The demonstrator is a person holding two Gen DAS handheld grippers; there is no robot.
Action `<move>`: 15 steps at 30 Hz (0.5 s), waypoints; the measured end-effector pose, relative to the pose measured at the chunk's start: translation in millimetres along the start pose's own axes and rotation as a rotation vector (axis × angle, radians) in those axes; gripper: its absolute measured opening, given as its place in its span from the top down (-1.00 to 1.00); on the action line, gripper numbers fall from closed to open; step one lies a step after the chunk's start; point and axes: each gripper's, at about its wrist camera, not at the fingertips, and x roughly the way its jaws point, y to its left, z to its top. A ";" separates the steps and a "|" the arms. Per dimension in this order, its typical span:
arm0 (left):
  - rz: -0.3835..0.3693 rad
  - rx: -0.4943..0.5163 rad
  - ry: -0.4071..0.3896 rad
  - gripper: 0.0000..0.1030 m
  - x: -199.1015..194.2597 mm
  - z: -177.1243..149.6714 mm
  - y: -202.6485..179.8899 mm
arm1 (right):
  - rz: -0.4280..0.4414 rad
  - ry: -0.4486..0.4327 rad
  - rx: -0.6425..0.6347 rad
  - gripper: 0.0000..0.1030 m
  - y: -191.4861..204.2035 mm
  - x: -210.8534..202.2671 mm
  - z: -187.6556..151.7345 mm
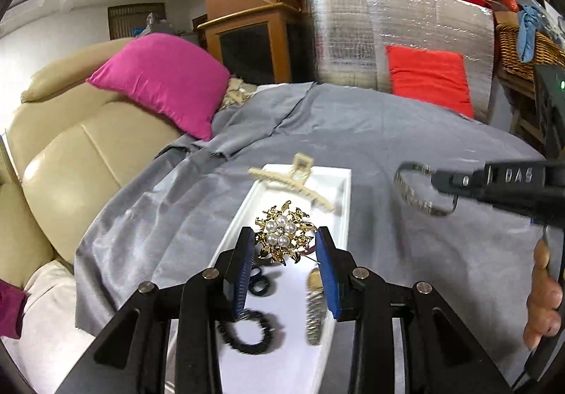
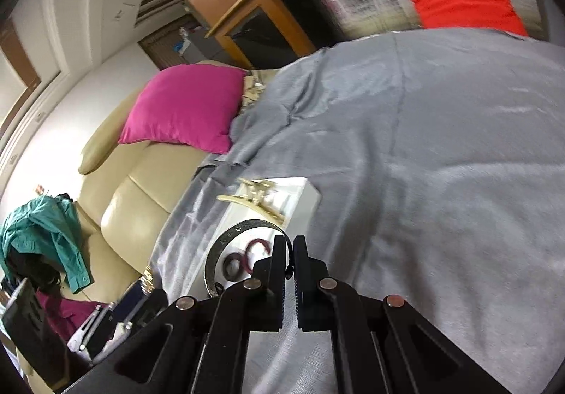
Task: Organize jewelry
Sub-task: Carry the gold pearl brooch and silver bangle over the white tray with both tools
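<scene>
A white tray (image 1: 339, 182) lies on the grey cloth. In it are a cream hair claw (image 1: 293, 182), a gold pearl brooch (image 1: 282, 235), black hair ties (image 1: 247, 328) and a gold hair clip (image 1: 314, 305). My left gripper (image 1: 285, 249) is open above the tray, its pads on either side of the brooch. My right gripper (image 2: 289, 252) is shut on a sparkly dark bangle (image 2: 226, 245), held in the air to the right of the tray; the bangle also shows in the left wrist view (image 1: 413, 189). Dark red hair ties (image 2: 243, 258) lie in the tray (image 2: 303, 196).
A grey cloth (image 1: 406, 132) covers the table. A beige sofa (image 1: 70, 153) with a pink cushion (image 1: 162, 79) stands left. A silver foil panel (image 1: 399, 37) with a red cushion (image 1: 430, 79) is behind; a wicker basket (image 1: 522, 51) sits at the right.
</scene>
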 end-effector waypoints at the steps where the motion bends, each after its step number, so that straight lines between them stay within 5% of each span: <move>1: 0.003 -0.004 0.007 0.29 1.3 -2.2 5.2 | 0.004 -0.001 -0.006 0.90 3.8 2.3 0.2; 10: 0.009 -0.034 0.090 0.29 14.9 -33.2 55.3 | 0.035 0.020 -0.113 0.90 51.7 42.3 0.2; 15: -0.096 -0.078 0.161 0.29 23.0 -45.1 65.7 | 0.014 0.077 -0.211 0.90 75.0 71.0 -13.6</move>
